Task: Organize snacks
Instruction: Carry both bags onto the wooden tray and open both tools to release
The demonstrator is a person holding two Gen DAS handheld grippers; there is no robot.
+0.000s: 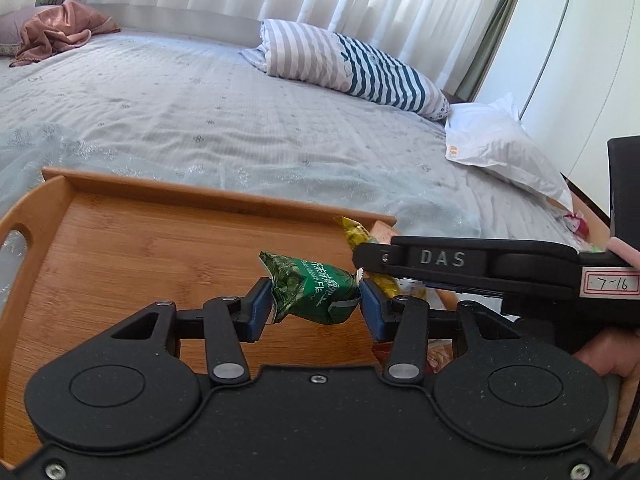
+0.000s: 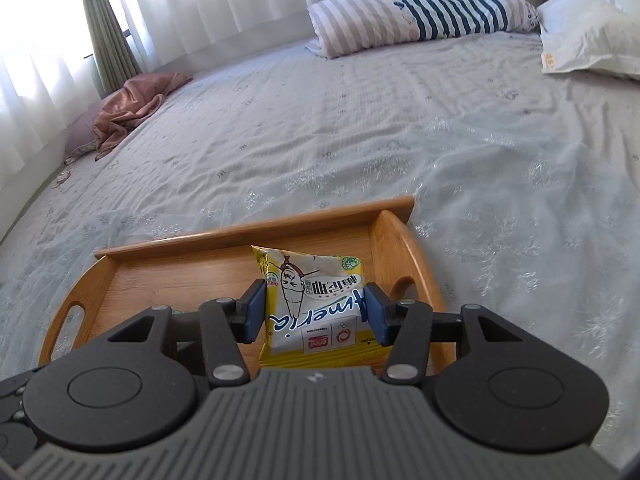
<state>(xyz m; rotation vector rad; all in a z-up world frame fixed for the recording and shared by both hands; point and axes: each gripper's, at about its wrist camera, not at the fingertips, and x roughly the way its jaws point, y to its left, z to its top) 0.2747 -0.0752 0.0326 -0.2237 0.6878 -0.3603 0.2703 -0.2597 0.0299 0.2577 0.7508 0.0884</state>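
A green snack packet hangs above the wooden tray, pinched at both ends by my left gripper, which is shut on it. In the right wrist view, my right gripper is shut on a yellow and white snack packet, held over the right part of the tray. The left wrist view shows the right gripper's black arm reaching in from the right, with the yellow packet's end sticking out past it. A hand grips the tool at the right edge.
The tray lies on a bed with a pale grey spread. A striped pillow, a white plastic bag and a pink cloth lie farther back. Curtains hang behind the bed. More snacks lie at the bed's right edge.
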